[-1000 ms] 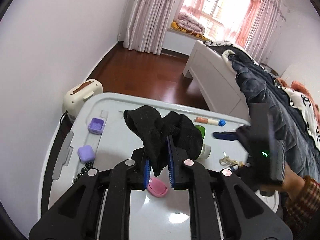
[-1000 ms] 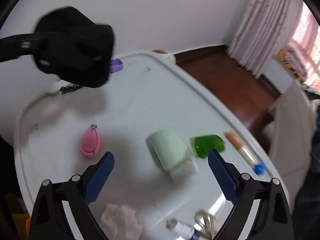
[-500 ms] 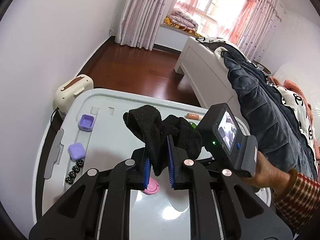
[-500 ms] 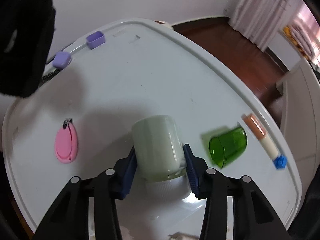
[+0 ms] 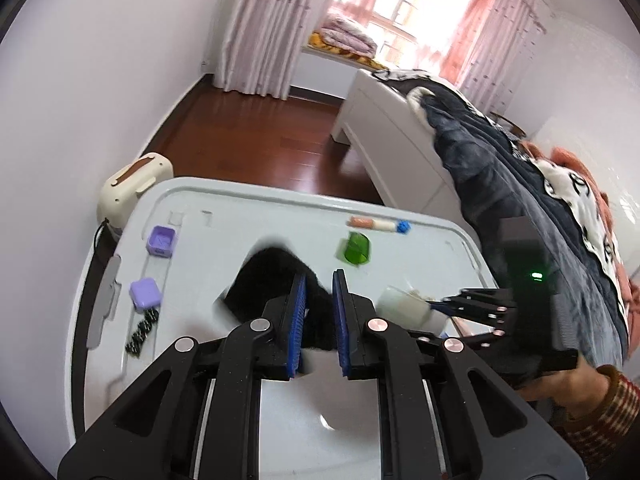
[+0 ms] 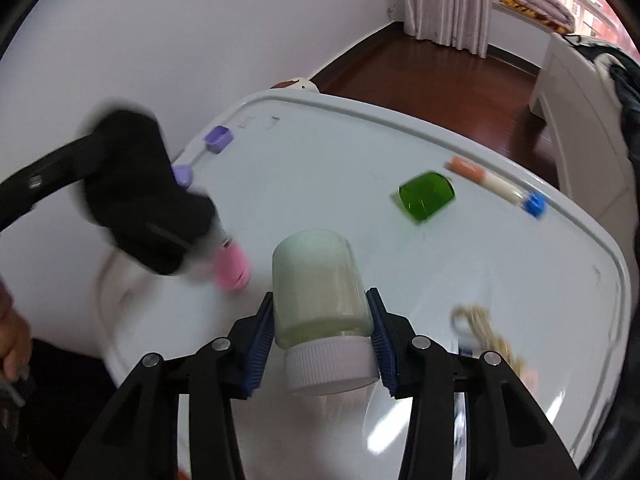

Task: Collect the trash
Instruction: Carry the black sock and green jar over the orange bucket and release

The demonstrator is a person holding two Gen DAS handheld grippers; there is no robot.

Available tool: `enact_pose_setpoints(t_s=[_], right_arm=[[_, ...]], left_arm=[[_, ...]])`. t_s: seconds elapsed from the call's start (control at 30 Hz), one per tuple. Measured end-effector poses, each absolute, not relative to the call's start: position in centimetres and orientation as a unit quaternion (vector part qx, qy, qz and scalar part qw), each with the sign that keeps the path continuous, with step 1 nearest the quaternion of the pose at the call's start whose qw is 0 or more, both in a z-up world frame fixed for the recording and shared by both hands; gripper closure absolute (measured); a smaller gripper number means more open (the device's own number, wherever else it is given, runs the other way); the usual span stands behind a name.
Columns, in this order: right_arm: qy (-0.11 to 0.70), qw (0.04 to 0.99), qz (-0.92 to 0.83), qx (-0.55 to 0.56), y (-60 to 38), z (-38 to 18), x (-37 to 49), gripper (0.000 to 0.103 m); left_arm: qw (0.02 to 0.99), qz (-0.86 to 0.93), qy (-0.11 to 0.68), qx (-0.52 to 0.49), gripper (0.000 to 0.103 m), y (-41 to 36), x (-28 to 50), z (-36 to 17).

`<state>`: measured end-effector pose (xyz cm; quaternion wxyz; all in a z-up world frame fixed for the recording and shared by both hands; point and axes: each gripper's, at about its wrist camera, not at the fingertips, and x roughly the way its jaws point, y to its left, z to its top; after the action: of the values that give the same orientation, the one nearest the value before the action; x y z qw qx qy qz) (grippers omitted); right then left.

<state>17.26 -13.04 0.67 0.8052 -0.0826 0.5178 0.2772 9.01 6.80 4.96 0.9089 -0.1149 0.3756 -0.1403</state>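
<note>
My left gripper [image 5: 319, 320] has its jaws parted a little, and the black cloth [image 5: 272, 284] sags between and ahead of them, blurred, over the white table [image 5: 248, 220]. The cloth also shows in the right wrist view [image 6: 140, 196], still at the left gripper's fingers. My right gripper [image 6: 320, 340] is shut on a pale green bottle [image 6: 318, 284] with a white cap, held above the table [image 6: 360, 140]. The bottle also shows in the left wrist view [image 5: 404, 306].
On the table lie a green cup [image 6: 427, 196], an orange-and-white tube with a blue cap [image 6: 494, 186], a pink oval tag [image 6: 232, 268], two purple boxes [image 5: 162, 240] [image 5: 145, 292], black beads [image 5: 142, 330] and a beige cord [image 6: 480, 324]. A bed [image 5: 500, 168] stands at right.
The left jaws have parted and the black cloth has dropped lower toward the table. The right gripper closed on the green bottle and has lifted it off the table.
</note>
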Motion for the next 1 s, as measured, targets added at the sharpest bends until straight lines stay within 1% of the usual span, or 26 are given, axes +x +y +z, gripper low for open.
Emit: enact_pose_setpoints(t_s=[0.17, 0.27, 0.33, 0.37, 0.4, 0.47, 0.5, 0.57, 0.63, 0.7, 0.73, 0.77, 0.8, 0.83, 0.87, 1.0], right_arm=[[0.513, 0.812, 0.269, -0.070, -15.7, 2.6, 11.4, 0.059], [0.510, 0.816, 0.262, -0.066, -16.8, 2.9, 9.3, 0.059], [0.507, 0.820, 0.257, -0.060, -17.8, 3.0, 8.0, 0.059], [0.504, 0.823, 0.254, -0.057, -18.3, 3.1, 7.4, 0.059], [0.502, 0.825, 0.254, -0.055, -18.8, 3.3, 7.3, 0.059], [0.498, 0.828, 0.254, -0.050, -19.4, 3.5, 6.4, 0.059], [0.496, 0.829, 0.253, -0.048, -19.7, 3.4, 6.1, 0.059], [0.493, 0.831, 0.254, -0.040, -20.3, 3.3, 5.8, 0.059], [0.490, 0.834, 0.254, -0.033, -20.5, 3.2, 5.8, 0.059], [0.487, 0.836, 0.253, -0.023, -21.0, 3.3, 5.3, 0.060], [0.486, 0.836, 0.253, -0.020, -21.0, 3.3, 5.1, 0.060], [0.485, 0.837, 0.253, -0.017, -21.2, 3.3, 4.8, 0.060], [0.485, 0.837, 0.253, -0.017, -21.2, 3.3, 4.5, 0.061], [0.484, 0.838, 0.253, -0.018, -21.2, 3.3, 4.2, 0.061], [0.482, 0.839, 0.252, -0.020, -21.3, 3.4, 3.9, 0.061], [0.477, 0.841, 0.254, -0.016, -21.6, 3.5, 2.9, 0.061]], left_arm=[[0.913, -0.164, 0.367, -0.078, 0.091, 4.2, 4.6, 5.8], [0.906, -0.162, 0.381, -0.087, 0.090, 4.1, 3.4, 4.9], [0.897, -0.138, 0.407, -0.105, 0.067, 5.3, 3.9, 3.6], [0.894, -0.110, 0.419, -0.115, 0.049, 6.3, 4.4, 2.7], [0.893, -0.093, 0.422, -0.124, 0.037, 6.9, 4.6, 2.2], [0.880, -0.064, 0.442, -0.160, 0.034, 8.6, 5.6, 0.4], [0.872, -0.058, 0.454, -0.174, 0.029, 9.0, 6.1, -0.5], [0.852, -0.047, 0.489, -0.183, 0.024, 8.7, 7.4, -2.5], [0.837, -0.028, 0.518, -0.171, 0.023, 8.0, 8.8, -4.6], [0.832, -0.012, 0.532, -0.160, 0.023, 7.5, 9.9, -6.1], [0.834, -0.005, 0.530, -0.154, 0.023, 7.3, 10.4, -6.9], [0.837, -0.001, 0.528, -0.146, 0.036, 7.2, 10.6, -7.4], [0.843, 0.001, 0.521, -0.133, 0.060, 7.1, 10.7, -7.7], [0.847, -0.007, 0.519, -0.110, 0.080, 6.8, 10.6, -7.7], [0.845, -0.018, 0.525, -0.098, 0.092, 6.4, 10.3, -7.7], [0.864, -0.056, 0.494, -0.083, 0.093, 5.6, 7.0, -4.8]])
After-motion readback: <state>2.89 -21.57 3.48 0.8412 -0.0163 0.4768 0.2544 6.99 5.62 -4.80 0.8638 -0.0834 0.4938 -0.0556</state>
